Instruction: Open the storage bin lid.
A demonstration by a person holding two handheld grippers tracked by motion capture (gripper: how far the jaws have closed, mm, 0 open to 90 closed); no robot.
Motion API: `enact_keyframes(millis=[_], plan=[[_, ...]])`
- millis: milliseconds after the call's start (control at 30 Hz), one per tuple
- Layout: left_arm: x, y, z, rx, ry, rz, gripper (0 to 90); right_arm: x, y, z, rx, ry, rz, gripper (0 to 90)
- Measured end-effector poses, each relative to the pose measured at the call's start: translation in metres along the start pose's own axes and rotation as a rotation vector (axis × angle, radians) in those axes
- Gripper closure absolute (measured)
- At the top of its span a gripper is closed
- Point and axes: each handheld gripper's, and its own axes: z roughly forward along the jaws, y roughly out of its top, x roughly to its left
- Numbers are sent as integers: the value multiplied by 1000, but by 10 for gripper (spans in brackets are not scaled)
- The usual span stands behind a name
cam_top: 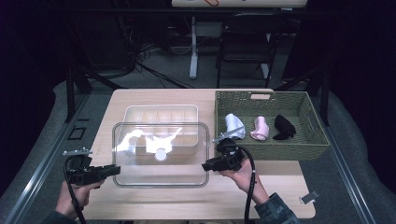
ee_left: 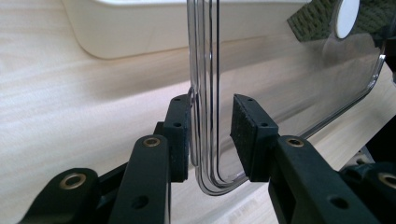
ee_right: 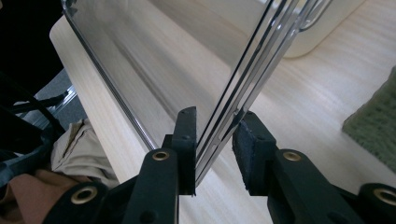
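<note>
Both grippers, left (cam_top: 113,170) and right (cam_top: 206,165), were clamped on the clear lid (cam_top: 160,154), held just near of the box (cam_top: 161,127). Lid wasn't seated yet; placing remained.

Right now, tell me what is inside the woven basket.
Inside the basket lie three small rolled cloth pieces in a row: a white one, a pink one and a black one. Whatever is beneath them is covered.

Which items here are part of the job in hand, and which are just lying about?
In use: clear lid, held by left gripper and right gripper; clear box.
Lying about: woven basket, white cloth, pink cloth, black cloth.
</note>
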Motion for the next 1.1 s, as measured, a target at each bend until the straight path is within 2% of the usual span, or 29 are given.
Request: enact_keyframes(millis=[67, 333, 567, 767, 800, 867, 967, 1100], plan=[[-1, -3, 1, 9, -1, -3, 680, 0, -3, 0, 24, 0, 3, 711], [-2, -13, 6, 45, -14, 9, 679, 1, -13, 1, 43, 6, 15, 712], [0, -22, 11, 68, -44, -31, 683, 1, -24, 7, 61, 19, 32, 710], [0, -26, 14, 87, -37, -20, 684, 0, -31, 10, 79, 29, 42, 708], [-1, -27, 14, 84, -33, -20, 684, 1, -34, 12, 69, 30, 56, 708], [-2, -29, 15, 88, -31, -21, 686, -1, -37, 14, 86, 38, 45, 709], [-3, -34, 20, 129, -29, -16, 686, -3, -41, 17, 98, 41, 55, 709], [-1, -37, 23, 152, -32, -19, 686, -4, -45, 22, 111, 40, 62, 707]])
